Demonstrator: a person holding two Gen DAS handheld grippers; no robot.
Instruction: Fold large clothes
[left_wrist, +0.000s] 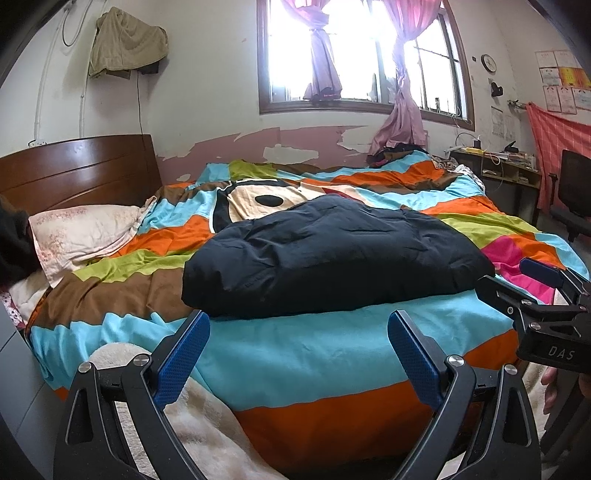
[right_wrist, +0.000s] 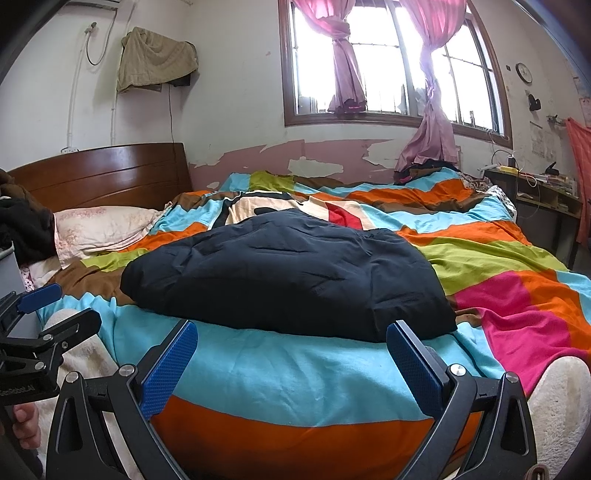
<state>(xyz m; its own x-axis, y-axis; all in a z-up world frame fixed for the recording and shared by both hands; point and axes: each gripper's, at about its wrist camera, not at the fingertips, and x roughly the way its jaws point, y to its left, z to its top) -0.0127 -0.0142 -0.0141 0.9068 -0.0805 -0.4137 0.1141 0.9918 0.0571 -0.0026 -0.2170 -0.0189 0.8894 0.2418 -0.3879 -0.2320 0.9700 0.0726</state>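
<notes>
Both tongs, left tongs and right tongs, stand apart, empty; the dark garment looks already folded on the bed.

Two black metal fingers with bumpy blue pads and round silver screws are seen on the left gripper and the right gripper. White letters "DAS" are printed on one body.

Your two wrist views sit low at the bed's near edge, facing 12 o'clock toward the window, sharing the dark garment, close ahead.
</notes>
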